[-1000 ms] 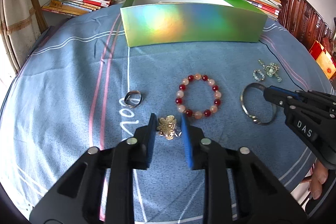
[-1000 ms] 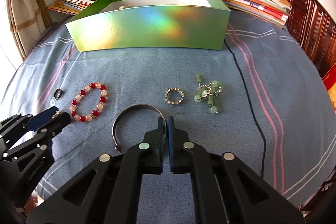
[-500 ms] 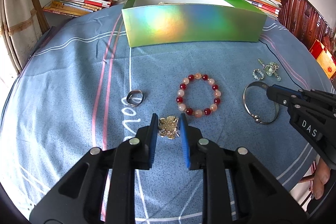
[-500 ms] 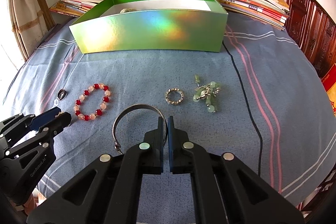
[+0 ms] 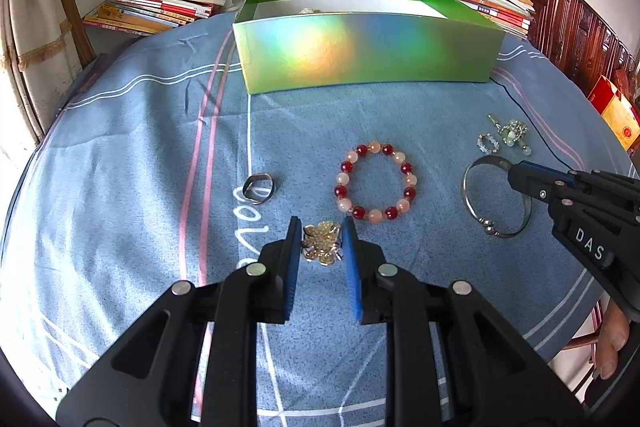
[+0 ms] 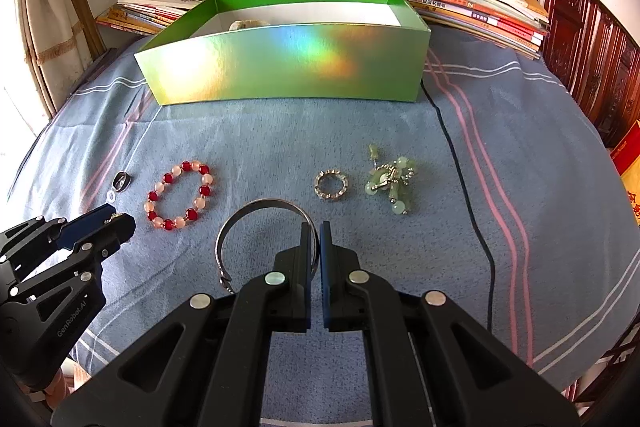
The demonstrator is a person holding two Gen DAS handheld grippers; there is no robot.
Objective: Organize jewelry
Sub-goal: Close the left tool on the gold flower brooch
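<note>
The gold flower brooch (image 5: 322,242) lies flat on the blue cloth, right btw the pads of your left hand-held gripper (image 5: 320,247), jaws spread w/ a sliver of gap each side, so nothing gripped yet. It's thin and lumpy: squeeze too high and it'll likely pop out or skate fwd into the bead bracelet (image 5: 375,181) just beyond; dig too low and you'll probably pinch cloth and drag the lot.

Your right hand-held gripper (image 6: 319,247) is clamped on the near-right rim of the silver bangle (image 6: 256,205), which looks to rest on the cloth. That rim hold is narrow, so on lifting the bangle may swivel or slip.

The green box (image 5: 360,55) sits well behind, open-topped.
</note>
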